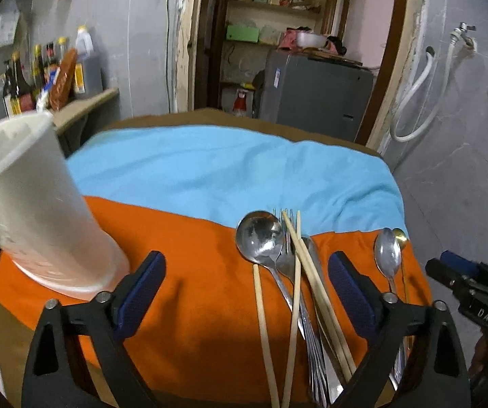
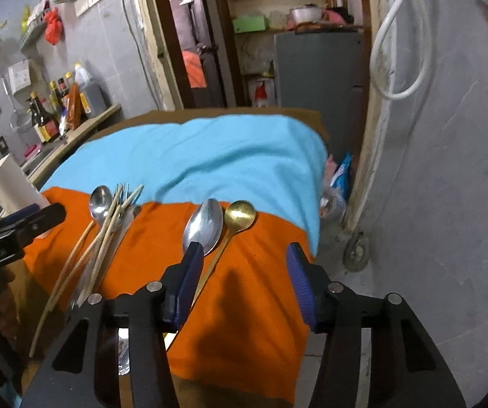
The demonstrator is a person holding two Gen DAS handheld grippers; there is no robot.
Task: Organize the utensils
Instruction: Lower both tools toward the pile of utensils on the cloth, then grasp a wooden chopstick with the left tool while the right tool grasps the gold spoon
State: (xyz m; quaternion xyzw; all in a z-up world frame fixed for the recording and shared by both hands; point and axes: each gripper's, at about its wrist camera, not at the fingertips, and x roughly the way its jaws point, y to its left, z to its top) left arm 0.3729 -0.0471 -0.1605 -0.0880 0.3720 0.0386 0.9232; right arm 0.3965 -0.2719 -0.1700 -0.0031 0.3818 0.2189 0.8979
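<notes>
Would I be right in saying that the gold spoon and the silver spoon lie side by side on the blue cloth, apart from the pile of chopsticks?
Not quite: the gold spoon and silver spoon lie on the orange cloth, not the blue cloth. They are side by side, apart from the chopsticks, as the right wrist view shows.

**Black gripper frames, blue ribbed pads**

The left gripper (image 1: 246, 292) has a matte black frame with triangular cut-outs in each arm and round silver pins at the linkage joints. Its two fingers (image 1: 140, 292) carry dark blue pads with a fine ribbed texture. The right gripper (image 2: 245, 282) is built alike: black linkage arms, silver pins, blue ribbed pads (image 2: 300, 285). Seen from the left wrist camera, its black side bears pale stamped letters, partly legible.
</notes>
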